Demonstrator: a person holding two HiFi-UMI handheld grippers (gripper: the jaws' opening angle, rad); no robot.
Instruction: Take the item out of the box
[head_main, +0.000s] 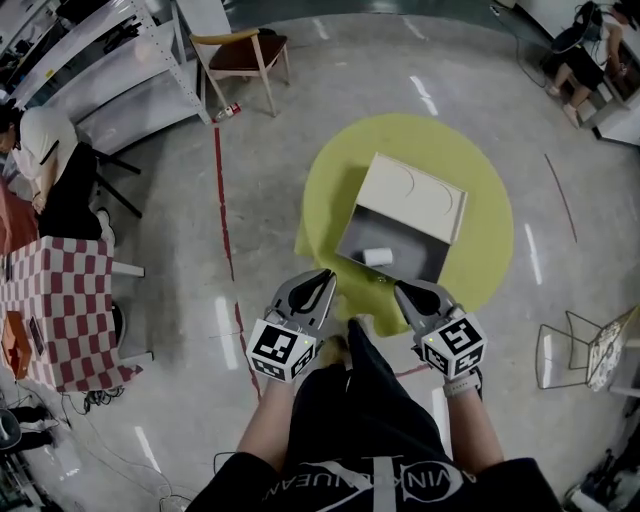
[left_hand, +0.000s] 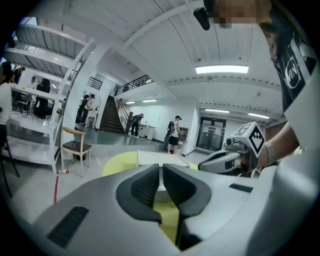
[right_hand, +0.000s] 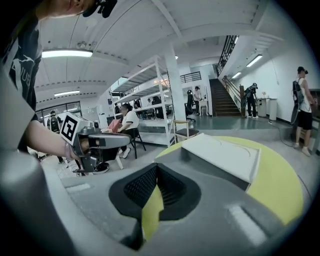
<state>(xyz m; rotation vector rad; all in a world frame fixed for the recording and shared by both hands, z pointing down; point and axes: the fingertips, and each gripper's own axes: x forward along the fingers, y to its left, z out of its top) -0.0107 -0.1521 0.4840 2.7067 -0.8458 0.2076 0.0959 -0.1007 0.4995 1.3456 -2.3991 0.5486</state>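
Item (head_main: 378, 257), a single small white oblong piece, lies inside the box (head_main: 347, 238), on the grey floor near the front wall, the side closest to the person. Its long axis runs roughly left to right in the head view, tipped only slightly, so one end faces the left wall and the other the right. Nothing touches it.

One box is in view. It is grey and open, with its cream lid (head_main: 412, 195) folded back on the far side, and it sits turned at an angle. It rests on one round yellow-green mat (head_main: 340, 170) on the floor.

Two grippers are held side by side just short of the front of the box, both aimed toward it. The left gripper (head_main: 326, 276) has its jaws drawn together, with only a thin slit between the pads and nothing held. The right gripper (head_main: 402, 290) has its jaws fully closed, the tips meeting, and it is also empty. Each carries one cube with square markers. The right one is nearer the front corner of the box, and the left one lies over the mat's edge.

Around the mat stand one wooden chair (head_main: 240, 55) at the far left, one wire chair (head_main: 575, 350) at the right, and a table with a red checked cloth (head_main: 60, 310) at the left. Two people sit well apart from the mat, at opposite sides of the room.
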